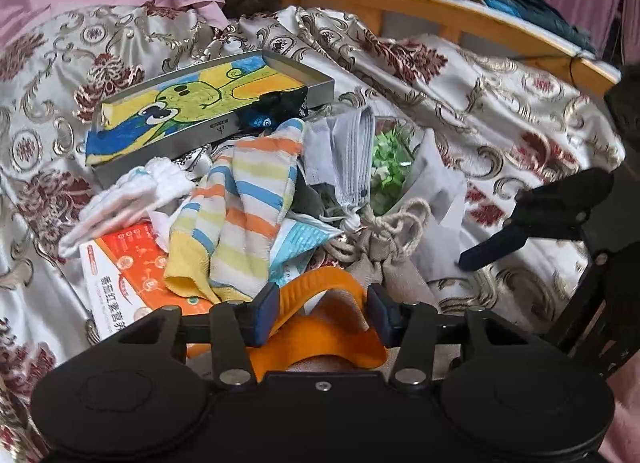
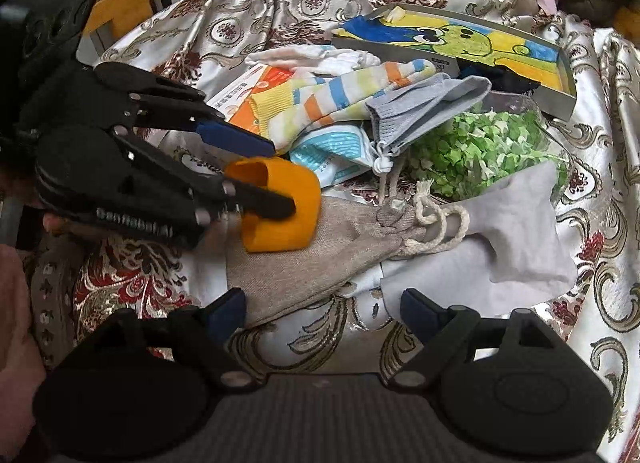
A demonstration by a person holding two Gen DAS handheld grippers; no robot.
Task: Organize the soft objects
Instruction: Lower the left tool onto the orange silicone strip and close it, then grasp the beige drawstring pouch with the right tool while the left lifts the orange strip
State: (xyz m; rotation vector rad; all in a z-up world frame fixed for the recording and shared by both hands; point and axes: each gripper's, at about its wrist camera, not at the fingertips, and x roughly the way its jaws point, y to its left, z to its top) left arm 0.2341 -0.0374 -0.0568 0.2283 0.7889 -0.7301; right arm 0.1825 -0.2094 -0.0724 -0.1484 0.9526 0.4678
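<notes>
right wrist view: left gripper (image 2: 276,179) half-closed around orange band (image 2: 288,219) (on edge); right gripper (image 2: 320,307) wide, empty.

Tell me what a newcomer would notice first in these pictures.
First, the bright orange rubbery piece low in the pile, lying on a beige drawstring pouch with the left gripper straddling it. Next, the striped sock draped across the middle of the heap, and behind it the grey tray holding a green cartoon drawing. All rests on a gold and maroon patterned cloth.
</notes>
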